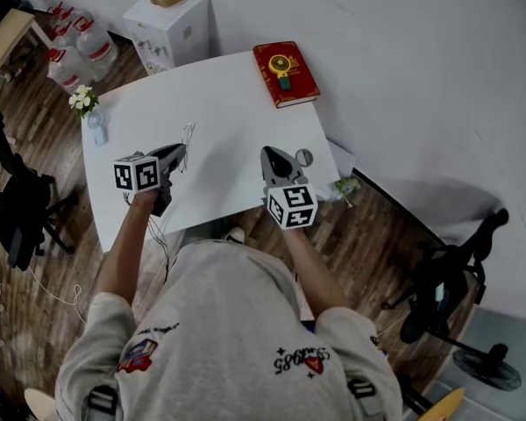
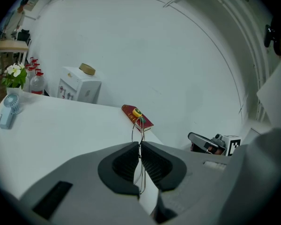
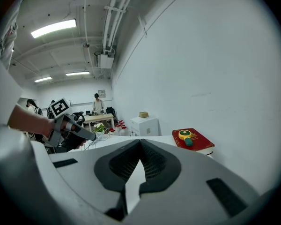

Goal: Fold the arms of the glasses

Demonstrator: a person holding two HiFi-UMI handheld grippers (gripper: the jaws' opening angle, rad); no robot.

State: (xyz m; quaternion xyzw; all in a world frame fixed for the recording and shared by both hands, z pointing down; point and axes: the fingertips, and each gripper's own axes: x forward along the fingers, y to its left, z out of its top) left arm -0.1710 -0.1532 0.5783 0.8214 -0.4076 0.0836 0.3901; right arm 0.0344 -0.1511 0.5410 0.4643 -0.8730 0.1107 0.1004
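Note:
The glasses [image 1: 188, 135] are thin wire-framed ones, held just above the white table [image 1: 228, 103] at its left middle. My left gripper [image 1: 181, 153] is shut on them. In the left gripper view the wire [image 2: 139, 125] rises out of the shut jaws, and my left gripper [image 2: 140, 146] pinches it between the pads. My right gripper [image 1: 272, 154] hovers over the table's near right part, apart from the glasses. In the right gripper view, my right gripper [image 3: 140, 142] is shut with nothing in it. That view also shows the left gripper [image 3: 70, 128] with the wire [image 3: 91, 142].
A red book [image 1: 285, 73] with a yellow and green object on it lies at the table's far right corner. A small fan [image 1: 97, 128] and a flower vase [image 1: 83, 100] stand at the far left corner. A white box [image 1: 168, 24] and bottles [image 1: 79, 46] are beyond the table.

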